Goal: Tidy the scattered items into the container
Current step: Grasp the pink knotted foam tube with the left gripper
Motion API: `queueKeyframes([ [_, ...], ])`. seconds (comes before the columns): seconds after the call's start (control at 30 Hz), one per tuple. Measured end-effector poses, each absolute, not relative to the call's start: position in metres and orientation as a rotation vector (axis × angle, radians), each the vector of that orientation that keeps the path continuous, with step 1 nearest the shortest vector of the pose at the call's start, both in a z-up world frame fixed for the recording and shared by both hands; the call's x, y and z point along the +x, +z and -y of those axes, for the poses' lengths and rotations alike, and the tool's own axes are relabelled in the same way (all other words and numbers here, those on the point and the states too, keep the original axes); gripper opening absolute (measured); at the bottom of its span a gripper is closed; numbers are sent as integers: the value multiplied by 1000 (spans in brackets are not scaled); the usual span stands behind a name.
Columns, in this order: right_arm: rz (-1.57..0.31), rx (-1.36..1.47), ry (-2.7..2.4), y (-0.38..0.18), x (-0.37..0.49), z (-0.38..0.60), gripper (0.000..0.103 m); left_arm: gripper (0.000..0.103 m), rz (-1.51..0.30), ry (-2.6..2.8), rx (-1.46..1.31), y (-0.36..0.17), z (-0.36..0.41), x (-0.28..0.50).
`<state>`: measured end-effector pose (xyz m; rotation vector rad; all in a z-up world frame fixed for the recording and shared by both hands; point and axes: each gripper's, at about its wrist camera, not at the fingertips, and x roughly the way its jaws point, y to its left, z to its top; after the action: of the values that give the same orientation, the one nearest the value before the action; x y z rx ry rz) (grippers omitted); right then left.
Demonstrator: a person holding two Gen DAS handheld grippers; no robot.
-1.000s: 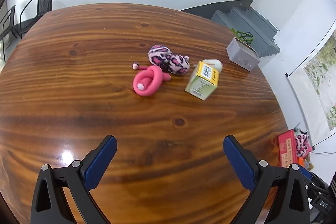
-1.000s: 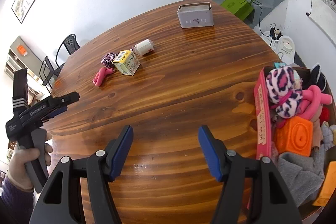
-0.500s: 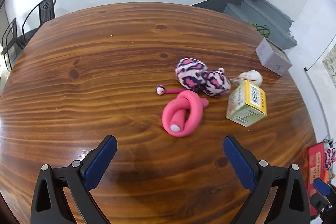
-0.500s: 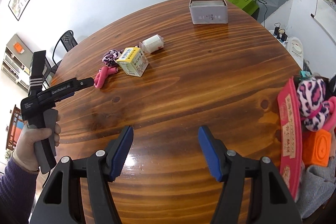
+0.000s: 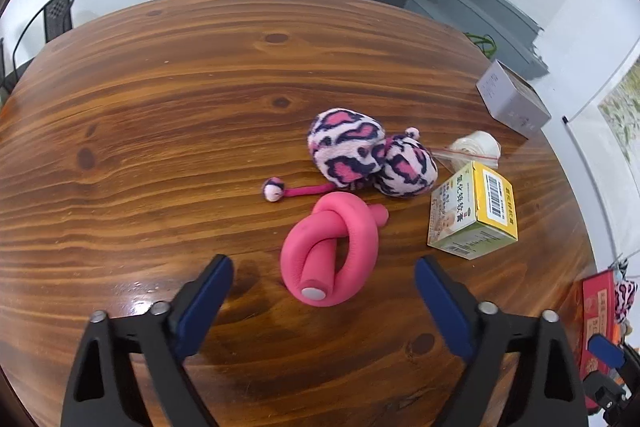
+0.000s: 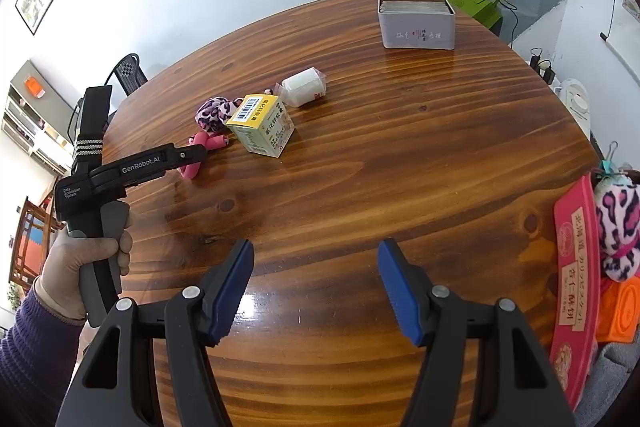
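- My left gripper (image 5: 322, 277) has come in over the pink tube (image 5: 331, 254); its jaws have just been closing but remain apart, the tube between them, untouched.
- The tube is knotted, lying on the table (image 5: 160, 131) beside leopard plush (image 5: 362, 153).
- My right gripper (image 6: 316, 281) is apart, empty.

Pink knotted tube (image 5: 330, 253), pink leopard-spotted plush (image 5: 370, 153), seemingly yellow-green box (image 5: 474, 213).

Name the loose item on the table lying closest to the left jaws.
The knotted pink foam tube, just ahead of the open jaws; the leopard plush and yellow-green box lie farther off.
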<state>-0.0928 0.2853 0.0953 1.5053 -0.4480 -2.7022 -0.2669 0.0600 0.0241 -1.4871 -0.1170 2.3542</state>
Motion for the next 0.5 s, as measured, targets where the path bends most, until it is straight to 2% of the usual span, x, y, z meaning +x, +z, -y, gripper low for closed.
queueKeyframes([
  [0.13, 443, 1503, -2697, 93, -102, -281, 69, 70, 97, 2320, -1482, 18, -63, -271],
  [0.2, 441, 1497, -2696, 92, -107, -279, 69, 51, 97, 2321, -1472, 19, -62, -272],
  [0.3, 428, 1482, -2696, 92, -116, -274, 69, 51, 147, 2312, -1469, 18, -57, -273],
  [0.5, 390, 1436, -2687, 92, -145, -259, 69, 50, 133, 2335, -1432, 24, -50, -262],
])
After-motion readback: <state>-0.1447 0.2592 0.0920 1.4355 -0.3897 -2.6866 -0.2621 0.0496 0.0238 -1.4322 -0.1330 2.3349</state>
